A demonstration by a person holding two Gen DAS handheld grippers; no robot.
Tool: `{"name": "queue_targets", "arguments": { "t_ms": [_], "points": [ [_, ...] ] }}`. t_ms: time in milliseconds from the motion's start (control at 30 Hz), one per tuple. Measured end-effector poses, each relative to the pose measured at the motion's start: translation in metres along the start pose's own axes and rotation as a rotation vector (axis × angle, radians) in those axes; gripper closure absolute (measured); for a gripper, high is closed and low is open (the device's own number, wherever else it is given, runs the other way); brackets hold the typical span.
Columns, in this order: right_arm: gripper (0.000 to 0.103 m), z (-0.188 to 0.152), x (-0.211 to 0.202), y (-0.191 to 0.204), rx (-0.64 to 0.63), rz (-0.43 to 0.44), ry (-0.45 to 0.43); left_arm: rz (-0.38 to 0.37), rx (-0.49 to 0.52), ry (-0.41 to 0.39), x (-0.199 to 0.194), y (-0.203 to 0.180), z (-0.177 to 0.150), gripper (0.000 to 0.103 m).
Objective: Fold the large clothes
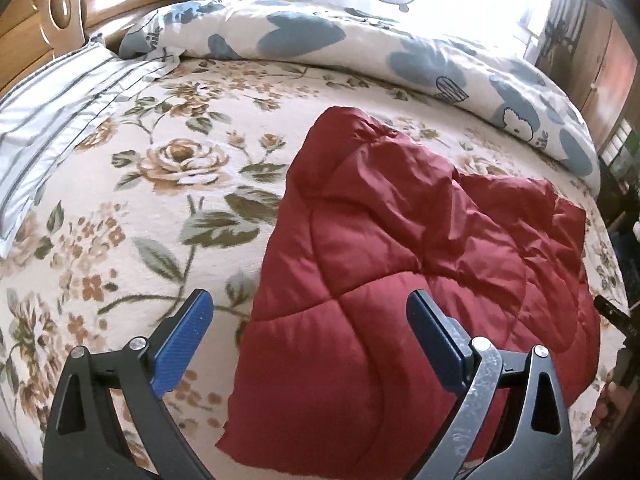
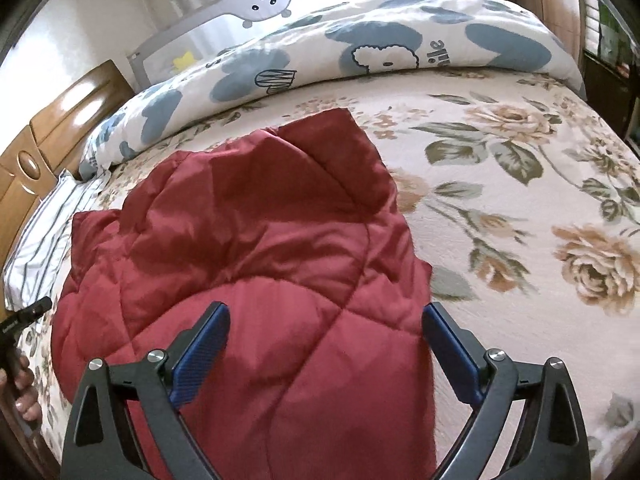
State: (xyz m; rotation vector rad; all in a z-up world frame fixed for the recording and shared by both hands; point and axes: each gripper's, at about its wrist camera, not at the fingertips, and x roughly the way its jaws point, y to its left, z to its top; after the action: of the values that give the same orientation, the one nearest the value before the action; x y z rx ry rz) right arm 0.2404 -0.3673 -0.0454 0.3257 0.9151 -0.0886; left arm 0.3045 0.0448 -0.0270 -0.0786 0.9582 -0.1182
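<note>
**A:** Status on the jaws?

**B:** My left gripper [image 1: 310,314] has its jaws spread wide with nothing between the pads. It hangs above the near left edge of the red quilted jacket [image 1: 420,264]; one blue pad is over the bedspread, the other over the red fabric. No contact that I can see.

**A:** Right side?

**B:** My right gripper [image 2: 326,330] is the same: jaws released, wide apart, gripping nothing. It sits over the near end of the jacket, with the right pad at the jacket's right edge.

**A:** Where's the garment?

**B:** It lies flat on the floral bedspread [image 1: 168,184], bunched into a rough folded block. A narrower flap points toward the far side of the bed. The surface is wrinkled, with the quilting seams visible.

**A:** Anything around it?

**B:** A duvet with blue flower print [image 1: 320,36] is rolled along the far side of the bed, apart from the jacket. A striped pillow [image 1: 52,120] lies by the wooden headboard [image 1: 64,4]. There's a grey bed rail [image 2: 256,4] behind the duvet.
</note>
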Motion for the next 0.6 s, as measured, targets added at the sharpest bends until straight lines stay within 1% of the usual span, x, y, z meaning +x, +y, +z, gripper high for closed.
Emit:
{"name": "queue_targets", "arguments": {
  "t_ms": [233, 600],
  "points": [
    [0.005, -0.009, -0.01, -0.011, 0.017, 0.001, 0.005, -0.025, -0.015, 0.021, 0.001, 0.007, -0.006, 0.004],
    [0.005, -0.017, -0.013, -0.03, 0.071, 0.021, 0.018, -0.055, -0.038, 0.047, 0.007, 0.015, -0.008, 0.004]
  ]
}}
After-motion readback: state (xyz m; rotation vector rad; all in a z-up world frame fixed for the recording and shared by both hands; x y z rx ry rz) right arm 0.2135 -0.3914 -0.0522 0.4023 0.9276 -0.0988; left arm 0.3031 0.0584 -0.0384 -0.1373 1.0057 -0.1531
